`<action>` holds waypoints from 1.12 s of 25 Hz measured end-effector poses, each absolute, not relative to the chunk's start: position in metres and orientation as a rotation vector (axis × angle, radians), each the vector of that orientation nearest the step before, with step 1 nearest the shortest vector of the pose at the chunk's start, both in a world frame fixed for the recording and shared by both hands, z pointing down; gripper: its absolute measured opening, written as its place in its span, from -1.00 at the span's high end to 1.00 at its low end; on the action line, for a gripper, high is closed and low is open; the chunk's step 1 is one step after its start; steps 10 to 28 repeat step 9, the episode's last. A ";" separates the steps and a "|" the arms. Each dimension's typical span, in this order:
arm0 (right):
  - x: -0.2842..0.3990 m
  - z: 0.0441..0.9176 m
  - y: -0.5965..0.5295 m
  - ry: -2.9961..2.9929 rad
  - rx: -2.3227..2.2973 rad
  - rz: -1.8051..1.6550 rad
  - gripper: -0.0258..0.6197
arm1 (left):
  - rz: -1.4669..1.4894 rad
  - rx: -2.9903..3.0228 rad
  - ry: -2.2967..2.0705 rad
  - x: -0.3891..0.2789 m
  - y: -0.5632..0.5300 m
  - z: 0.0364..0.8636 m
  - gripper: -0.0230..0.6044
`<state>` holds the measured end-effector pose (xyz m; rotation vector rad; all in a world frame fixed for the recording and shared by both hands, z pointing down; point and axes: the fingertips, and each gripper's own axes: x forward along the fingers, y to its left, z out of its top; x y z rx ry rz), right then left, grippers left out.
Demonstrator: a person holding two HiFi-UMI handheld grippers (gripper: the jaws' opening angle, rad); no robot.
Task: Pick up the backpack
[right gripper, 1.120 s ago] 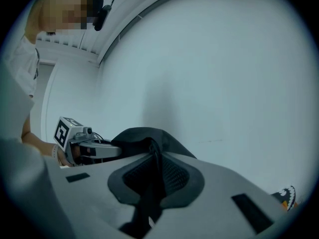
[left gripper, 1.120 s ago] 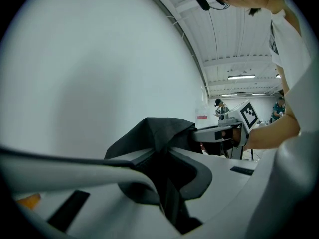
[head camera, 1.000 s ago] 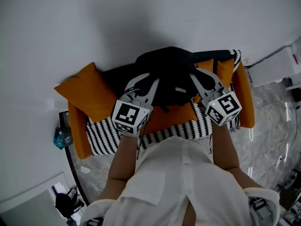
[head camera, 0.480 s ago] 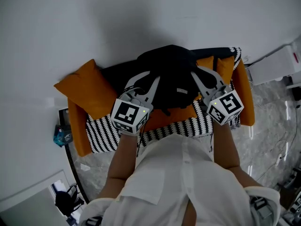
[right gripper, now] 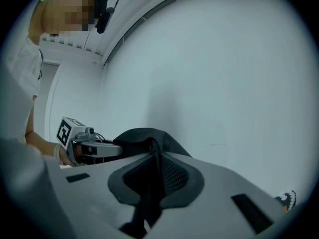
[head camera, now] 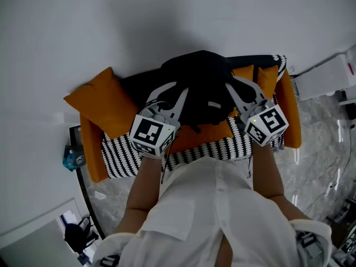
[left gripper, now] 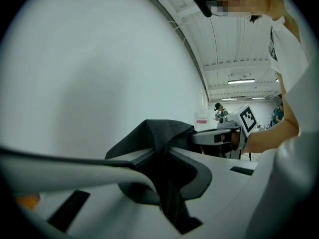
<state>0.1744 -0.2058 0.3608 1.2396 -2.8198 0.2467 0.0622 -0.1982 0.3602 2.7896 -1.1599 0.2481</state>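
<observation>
The black backpack (head camera: 203, 88) hangs between my two grippers, in front of the white wall and above the orange sofa (head camera: 289, 115). My left gripper (head camera: 181, 98) is shut on black fabric at the bag's left side, and in the left gripper view that fabric (left gripper: 172, 198) is pinched between the jaws of the left gripper (left gripper: 167, 151). My right gripper (head camera: 231, 90) is shut on the bag's right side. In the right gripper view a black strap (right gripper: 149, 198) runs through the closed jaws of the right gripper (right gripper: 154, 156). The bag's lower part is hidden behind the grippers.
An orange cushion (head camera: 97, 102) leans at the sofa's left end, and a black-and-white striped throw (head camera: 119, 157) covers the seat. A blue object (head camera: 72, 160) lies on a small side table at the left. A white appliance (head camera: 328, 77) stands on the marble floor at the right.
</observation>
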 end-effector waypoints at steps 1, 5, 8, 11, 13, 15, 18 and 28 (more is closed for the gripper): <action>0.174 0.361 -0.206 -2.819 1.238 0.248 0.79 | 0.248 2.788 -1.160 0.061 -0.198 0.361 0.78; 0.172 0.364 -0.206 -2.819 1.233 0.256 0.79 | 0.253 2.782 -1.162 0.060 -0.198 0.363 0.78; 0.171 0.368 -0.207 -2.812 1.237 0.275 0.79 | 0.256 2.776 -1.164 0.058 -0.199 0.366 0.78; 0.171 0.370 -0.207 -2.809 1.241 0.284 0.79 | 0.257 2.774 -1.165 0.058 -0.199 0.367 0.78; 0.171 0.370 -0.207 -2.809 1.241 0.284 0.79 | 0.257 2.774 -1.165 0.058 -0.199 0.367 0.78; 0.171 0.370 -0.207 -2.809 1.241 0.284 0.79 | 0.257 2.774 -1.165 0.058 -0.199 0.367 0.78; 0.171 0.370 -0.207 -2.809 1.241 0.284 0.79 | 0.257 2.774 -1.165 0.058 -0.199 0.367 0.78; 0.171 0.370 -0.207 -2.809 1.241 0.284 0.79 | 0.257 2.774 -1.165 0.058 -0.199 0.367 0.78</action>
